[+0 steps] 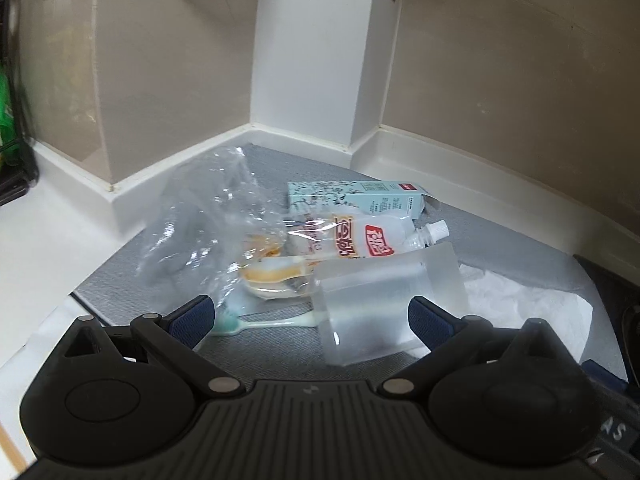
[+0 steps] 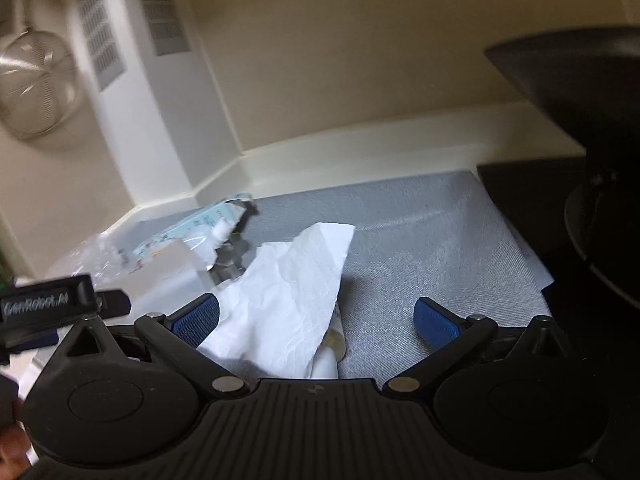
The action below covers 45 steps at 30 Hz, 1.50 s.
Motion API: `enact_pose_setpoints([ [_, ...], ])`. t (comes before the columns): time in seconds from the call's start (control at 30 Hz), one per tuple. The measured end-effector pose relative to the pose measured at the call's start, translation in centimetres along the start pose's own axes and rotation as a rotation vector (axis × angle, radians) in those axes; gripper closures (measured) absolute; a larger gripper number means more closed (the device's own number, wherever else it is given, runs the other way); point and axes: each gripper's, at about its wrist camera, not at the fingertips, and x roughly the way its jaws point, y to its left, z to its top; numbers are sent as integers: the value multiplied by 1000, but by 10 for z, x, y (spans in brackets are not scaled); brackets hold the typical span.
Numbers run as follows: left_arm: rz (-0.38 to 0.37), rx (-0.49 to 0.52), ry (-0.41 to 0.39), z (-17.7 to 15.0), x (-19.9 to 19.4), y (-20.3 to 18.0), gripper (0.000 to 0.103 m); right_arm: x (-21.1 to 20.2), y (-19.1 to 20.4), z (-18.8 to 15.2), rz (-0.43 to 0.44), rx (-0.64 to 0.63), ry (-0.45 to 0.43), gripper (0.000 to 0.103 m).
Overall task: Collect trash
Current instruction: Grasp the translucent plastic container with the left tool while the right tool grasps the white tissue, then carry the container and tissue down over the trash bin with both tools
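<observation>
The left claw (image 1: 312, 316) is hanging released, its blue-padded fingers (image 1: 192, 316) spread wide and gripping nothing. Between them a frosted translucent plastic pouch (image 1: 384, 300) is lying on the grey woven mat (image 1: 520, 252) that is covering the counter (image 1: 36, 240). Under the pouch's near-left edge a pale toothbrush with a mint-green head (image 1: 248, 325) is poking out. Just beyond, a white spouted drink pouch with red lettering (image 1: 372, 240) is resting against a crumpled clear plastic bag (image 1: 192, 224), which seems to be wrapping something orange-brown, though the film is blurring it. Behind them a pale turquoise cardboard carton (image 1: 360, 196) is lying flat, its end flap open, near the white corner pillar (image 1: 316, 60).

The right claw (image 2: 316, 320) is likewise standing released, holding nothing. A crumpled white paper towel (image 2: 288, 300) is lying on the grey mat between its fingers, brushing the left finger (image 2: 196, 320) and well apart from the right one. To the far right a dark rounded object (image 2: 592, 120) is looming, too blurred to identify.
</observation>
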Motion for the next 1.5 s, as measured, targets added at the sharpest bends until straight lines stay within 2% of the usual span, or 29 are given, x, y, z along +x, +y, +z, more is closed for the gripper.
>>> enact_pose_setpoints([
  [0.07,3,5,14,1,4,-4,0,5,3,1,-4,12,-4,0],
  [0.17,4,-2,36,4,12,-3,0,5,9,-3,-10,-43,-36,0],
  [0.3,6,-30,59,6,19,1,0,13,3,-2,18,-9,4,1],
  [0.4,12,-35,86,6,25,1,0,15,-7,-2,41,61,8,9],
  [0.47,17,-42,101,5,27,1,1,16,-10,-2,55,77,9,28],
  [0.5,32,-46,97,5,27,1,12,16,-11,-2,69,82,9,49],
  [0.53,62,-45,86,6,24,1,26,15,-11,-3,80,85,10,65],
  [0.57,97,-49,80,6,23,1,58,14,-11,-3,75,84,6,65],
  [0.6,105,-61,88,8,23,3,76,13,-12,-3,84,85,-3,68],
  [0.67,59,-93,97,10,22,8,102,7,-11,-4,101,80,-39,81],
  [0.7,46,-94,99,12,21,9,103,3,-9,-4,103,65,-64,95],
  [0.83,29,-90,62,16,9,10,103,-8,-4,-4,130,20,-132,99],
  [1.03,0,-95,22,21,-20,15,103,-27,-1,-2,257,0,-240,101],
  [1.1,-4,-94,18,21,-28,16,103,-33,5,-4,273,-39,-271,101],
  [1.23,13,-93,0,19,-46,21,103,-37,9,-5,299,-74,-279,101],
  [1.37,22,-116,-31,12,-87,35,103,-41,9,-7,330,-85,-280,101],
  [1.5,39,-137,-77,-6,-148,51,103,-51,16,-11,399,-115,-311,101],
])
